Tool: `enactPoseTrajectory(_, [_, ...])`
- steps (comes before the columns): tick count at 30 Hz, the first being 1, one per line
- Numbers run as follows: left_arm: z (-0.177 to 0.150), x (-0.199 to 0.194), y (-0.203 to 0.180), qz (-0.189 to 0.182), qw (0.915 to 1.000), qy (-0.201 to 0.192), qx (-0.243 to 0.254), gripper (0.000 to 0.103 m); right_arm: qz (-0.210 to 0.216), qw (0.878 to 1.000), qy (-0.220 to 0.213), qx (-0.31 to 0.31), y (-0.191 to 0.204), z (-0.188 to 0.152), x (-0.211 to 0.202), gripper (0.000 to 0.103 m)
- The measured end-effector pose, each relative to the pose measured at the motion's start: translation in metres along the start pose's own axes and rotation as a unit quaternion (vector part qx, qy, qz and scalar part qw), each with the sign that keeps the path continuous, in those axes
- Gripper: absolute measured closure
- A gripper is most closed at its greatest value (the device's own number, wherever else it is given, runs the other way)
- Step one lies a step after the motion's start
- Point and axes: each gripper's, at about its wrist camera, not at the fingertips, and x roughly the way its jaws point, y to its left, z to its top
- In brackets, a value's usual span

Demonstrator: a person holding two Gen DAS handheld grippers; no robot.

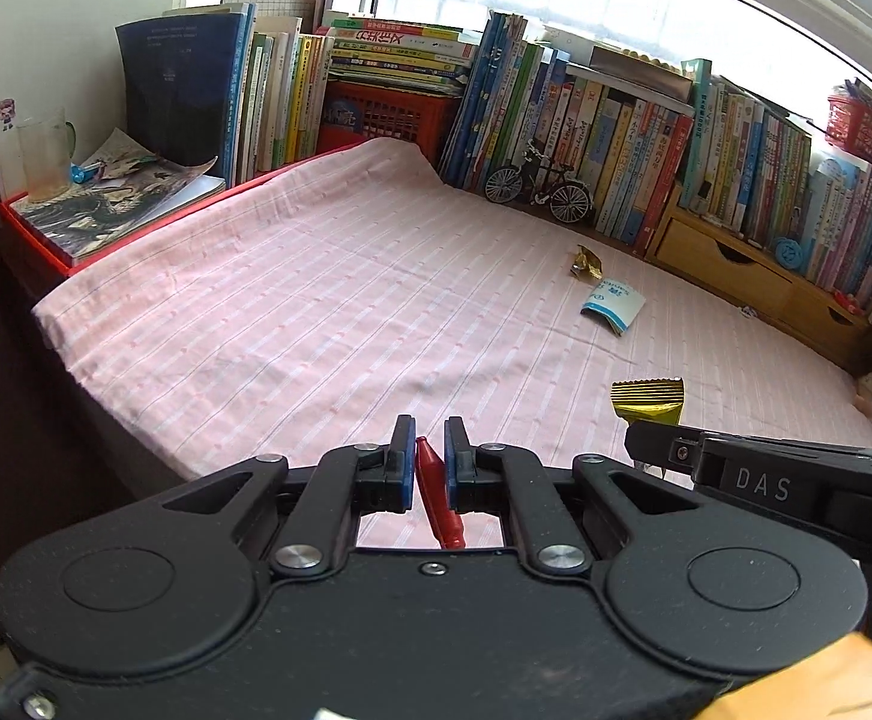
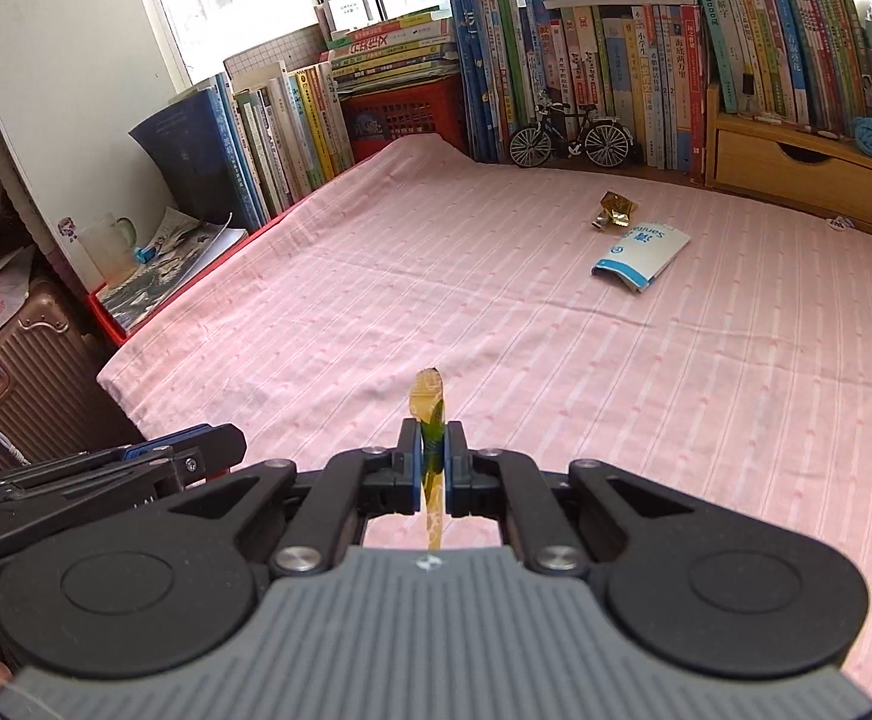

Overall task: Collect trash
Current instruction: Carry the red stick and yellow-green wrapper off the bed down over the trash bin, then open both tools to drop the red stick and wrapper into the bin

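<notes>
Holding trash in both tongs right now. Left gripper [image 1: 429, 438] is clamped on a red wrapper [image 1: 439, 495], pinched edge-on between the blue pads [image 1: 401, 471], tail hanging down behind them. Right gripper [image 2: 431, 444] is clamped on a gold-green wrapper [image 2: 429, 414], also edge-on, with its crimped end sticking up past the tips; the left view shows that same crimped gold end [image 1: 649, 399].

Both pieces look like thin foil or film: near weightless, floppy, slick. Grip seems fine as is, but a flat film can slide out if the pads ease, so I'd keep them firmly closed.

Two pieces remain on the pink striped cloth [image 2: 496, 312], far side near the toy bicycle [image 2: 574, 135] and the books [image 2: 616, 60]: a crumpled gold foil [image 2: 614, 209] and, just beside it, a white-blue packet [image 2: 640, 255]. Can't tell if they touch.

- Gold foil: crushed, springy, light. Pinch across a raised fold.
- Packet: bowed, front edge lifted off the cloth. Probably easiest to slide one pad under that edge; lying flat it would be slippery against fabric.

No bin in view.
</notes>
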Motion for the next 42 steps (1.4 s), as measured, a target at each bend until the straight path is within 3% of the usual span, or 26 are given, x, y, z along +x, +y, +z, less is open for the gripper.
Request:
enactPoseTrajectory(9, [-0.055,-0.061,0.038,0.027,0.9994,0.015,-0.014,0.094,0.005,1.0,0.025,-0.009,0.036,-0.059,-0.031,0.093])
enactPoseTrajectory(21, [-0.129,-0.076,0.077,0.072,0.9931,0.066,-0.065,0.094,0.025,0.996,0.078,-0.033,0.059,-0.123,-0.035,0.093])
enactPoseTrajectory(28, [-0.17,-0.055,0.087,0.084,0.988,0.1,-0.083,0.094,0.03,0.994,0.1,-0.036,0.065,-0.152,-0.018,0.093])
enactPoseTrajectory(42, [-0.243,0.039,0.109,0.086,0.9764,0.171,-0.101,0.094,0.018,0.991,0.127,-0.044,0.062,-0.208,0.05,0.093])
